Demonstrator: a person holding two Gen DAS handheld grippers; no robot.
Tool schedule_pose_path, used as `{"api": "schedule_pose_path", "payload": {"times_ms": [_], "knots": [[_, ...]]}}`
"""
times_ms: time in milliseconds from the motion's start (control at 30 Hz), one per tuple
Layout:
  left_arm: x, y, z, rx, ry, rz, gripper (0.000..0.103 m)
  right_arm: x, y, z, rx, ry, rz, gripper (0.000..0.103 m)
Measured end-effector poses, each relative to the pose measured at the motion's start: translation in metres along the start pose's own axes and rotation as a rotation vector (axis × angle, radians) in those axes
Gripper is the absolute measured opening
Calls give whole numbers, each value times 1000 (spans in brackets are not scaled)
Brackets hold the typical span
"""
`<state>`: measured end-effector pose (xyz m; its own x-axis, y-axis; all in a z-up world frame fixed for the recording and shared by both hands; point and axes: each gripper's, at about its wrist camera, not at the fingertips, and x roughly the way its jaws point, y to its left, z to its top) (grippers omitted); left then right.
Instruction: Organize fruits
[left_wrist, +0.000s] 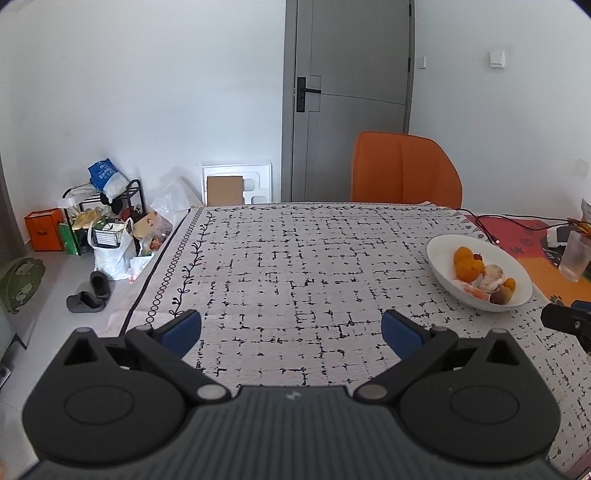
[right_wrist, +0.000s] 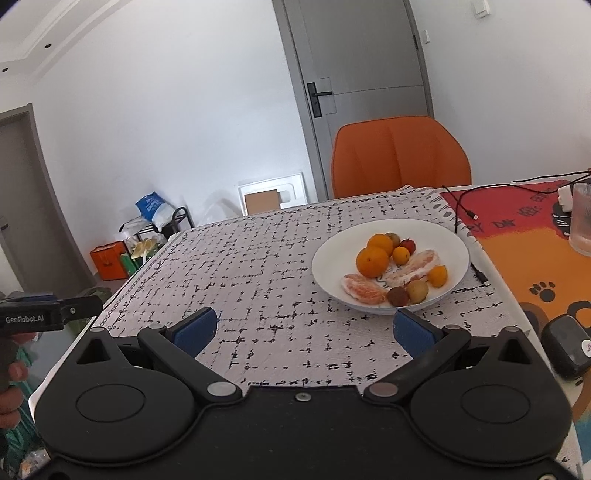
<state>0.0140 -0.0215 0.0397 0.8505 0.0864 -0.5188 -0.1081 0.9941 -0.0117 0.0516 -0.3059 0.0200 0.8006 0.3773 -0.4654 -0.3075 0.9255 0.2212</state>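
Note:
A white plate (right_wrist: 332, 258) sits on the patterned tablecloth (right_wrist: 258, 280) and holds oranges (right_wrist: 372, 261), small tangerines, peeled pomelo pieces (right_wrist: 364, 288), kiwis (right_wrist: 398, 296) and a small red fruit. The plate also shows at the right in the left wrist view (left_wrist: 439, 254). My right gripper (right_wrist: 304, 330) is open and empty, just short of the plate's near rim. My left gripper (left_wrist: 291, 330) is open and empty above bare tablecloth (left_wrist: 280, 266), to the left of the plate. The right gripper's tip shows at the right edge of the left wrist view (left_wrist: 567, 323).
An orange chair (right_wrist: 400, 157) stands at the table's far side. A glass (right_wrist: 581, 221), a black cable (right_wrist: 461, 206) and a black device (right_wrist: 565, 347) lie on the colourful mat to the right. Bags and shoes lie on the floor at left (left_wrist: 110, 240).

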Motion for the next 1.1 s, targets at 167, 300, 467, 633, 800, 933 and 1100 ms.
{"api": "schedule_pose_path", "payload": {"times_ms": [167, 300, 467, 633, 800, 933, 1100], "knots": [[2, 4, -3, -10, 1, 9, 103, -1, 2, -1, -16, 0, -1, 103], [4, 7, -3, -19, -2, 29, 103, -1, 3, -1, -18, -3, 5, 103], [4, 10, -4, -23, 0, 42, 103, 0, 3, -2, -21, 0, 10, 103], [6, 7, -5, -10, 11, 42, 103, -2, 2, -1, -12, -1, 17, 103], [7, 5, -6, -3, 15, 42, 103, -2, 0, -1, -6, -3, 13, 103], [10, 4, -7, 2, 26, 33, 103, 0, -2, -2, 2, 6, 18, 103], [12, 2, -8, 6, 28, 31, 103, 1, 0, -4, -5, 12, 20, 103]]}}
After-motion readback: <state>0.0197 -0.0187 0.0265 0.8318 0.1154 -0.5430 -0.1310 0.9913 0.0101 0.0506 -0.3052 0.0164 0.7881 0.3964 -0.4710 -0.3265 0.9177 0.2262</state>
